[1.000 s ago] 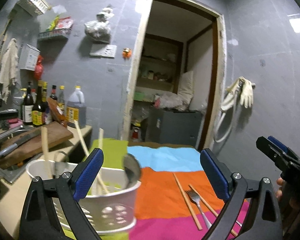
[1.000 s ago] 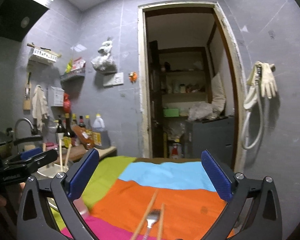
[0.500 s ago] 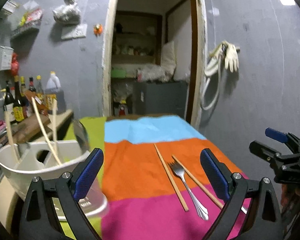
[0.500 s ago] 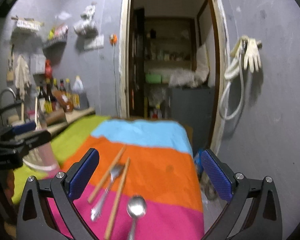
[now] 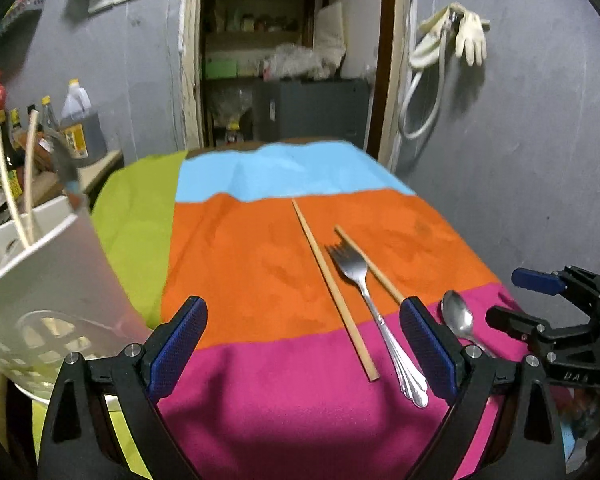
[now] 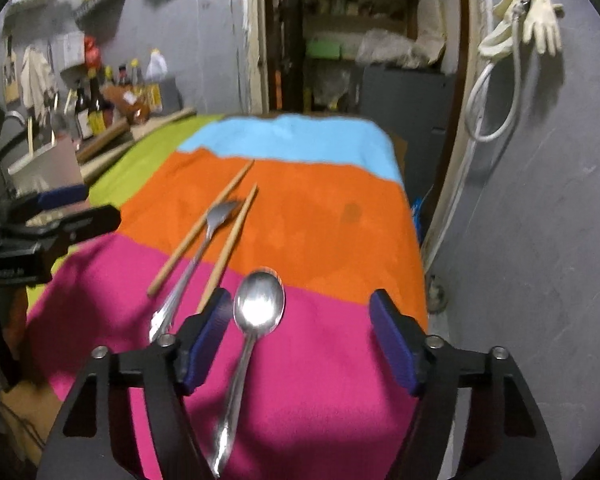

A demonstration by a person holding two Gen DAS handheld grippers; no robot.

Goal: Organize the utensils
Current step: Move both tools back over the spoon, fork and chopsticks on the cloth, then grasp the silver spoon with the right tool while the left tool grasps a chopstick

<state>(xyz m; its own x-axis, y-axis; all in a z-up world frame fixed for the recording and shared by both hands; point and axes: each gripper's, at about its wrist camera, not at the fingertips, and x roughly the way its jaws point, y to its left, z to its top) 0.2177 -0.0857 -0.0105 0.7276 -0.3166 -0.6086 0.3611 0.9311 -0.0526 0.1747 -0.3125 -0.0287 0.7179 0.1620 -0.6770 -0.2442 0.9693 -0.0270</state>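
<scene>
On the striped cloth [image 5: 260, 264] lie two wooden chopsticks [image 5: 332, 292], a metal fork [image 5: 374, 312] between them, and a metal spoon [image 6: 256, 320] to their right. A white utensil holder [image 5: 48, 276] with two chopsticks [image 5: 16, 200] in it stands at the left. My left gripper [image 5: 302, 344] is open and empty above the pink stripe, left of the fork. My right gripper [image 6: 300, 340] is open and empty, low over the spoon, whose handle runs under its left finger [image 6: 206, 336]. The spoon also shows in the left wrist view [image 5: 458, 318].
A counter [image 6: 112, 140] with several bottles [image 6: 96, 108] runs along the left wall. An open doorway [image 5: 292, 52] with shelves and a grey cabinet [image 5: 316, 108] is beyond the table. A hose and gloves [image 5: 452, 44] hang on the right wall. The table's right edge drops off beside the spoon.
Both grippers have tilted down and moved right toward the table. The utensil holder has slid to the left edge of the left view. The spoon has come between the right gripper's fingers.
</scene>
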